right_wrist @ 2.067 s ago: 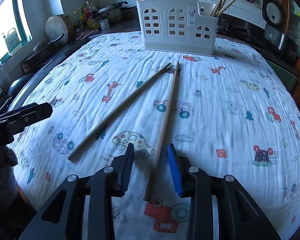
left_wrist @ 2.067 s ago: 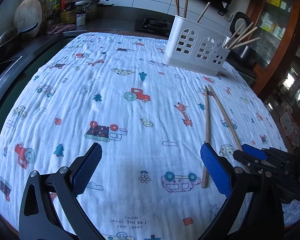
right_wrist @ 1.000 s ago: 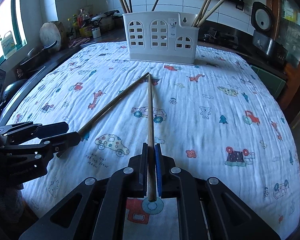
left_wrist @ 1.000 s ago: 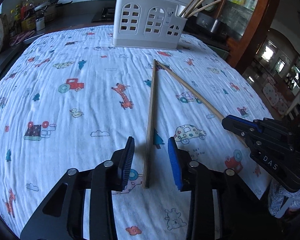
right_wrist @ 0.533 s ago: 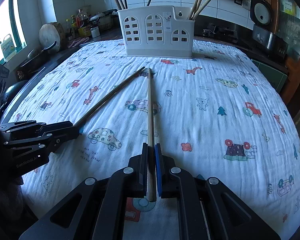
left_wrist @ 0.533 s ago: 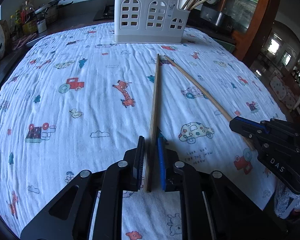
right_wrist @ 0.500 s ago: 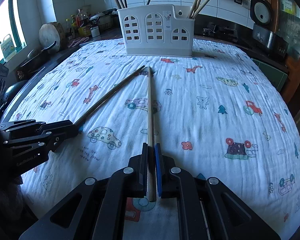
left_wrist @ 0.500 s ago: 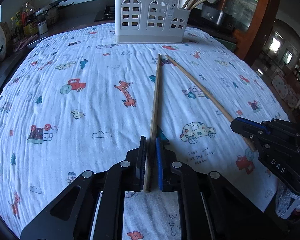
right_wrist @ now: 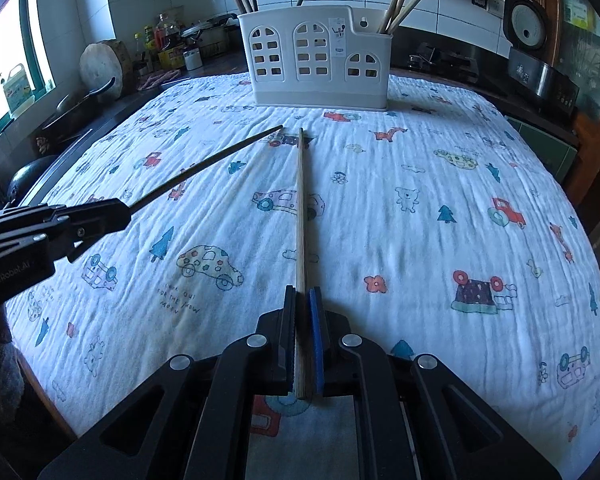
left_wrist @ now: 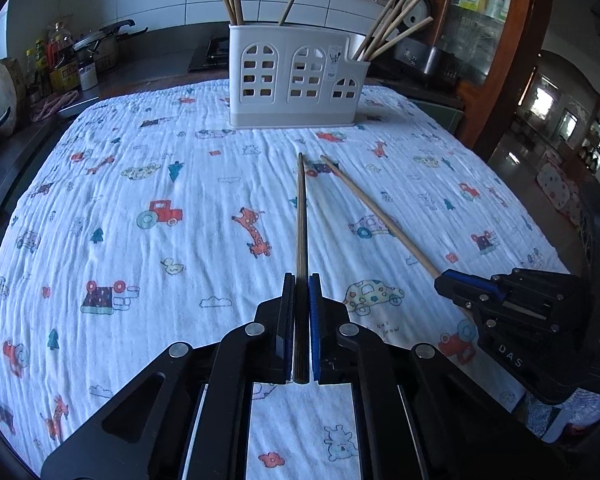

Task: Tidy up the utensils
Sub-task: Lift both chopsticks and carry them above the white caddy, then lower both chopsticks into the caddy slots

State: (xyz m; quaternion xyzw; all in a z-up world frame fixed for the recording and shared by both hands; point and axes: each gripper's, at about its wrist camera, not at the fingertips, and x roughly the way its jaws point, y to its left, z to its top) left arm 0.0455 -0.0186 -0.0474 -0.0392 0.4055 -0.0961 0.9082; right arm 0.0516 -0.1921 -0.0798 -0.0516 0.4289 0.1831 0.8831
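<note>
left hand-held gripper [left_wrist: 301,300] clenched on dark chopstick [left_wrist: 301,216], pointed ahead | right hand-held gripper [right_wrist: 302,304] clenched on pale chopstick [right_wrist: 300,200], pointed ahead | white utensil holder [left_wrist: 296,80] seen straight ahead on cloth-covered counter [left_wrist: 140,184]

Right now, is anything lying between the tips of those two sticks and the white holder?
No object: in both wrist views only bare printed cloth separates the chopstick in the left tool and the right tool's chopstick from the white holder.
</note>
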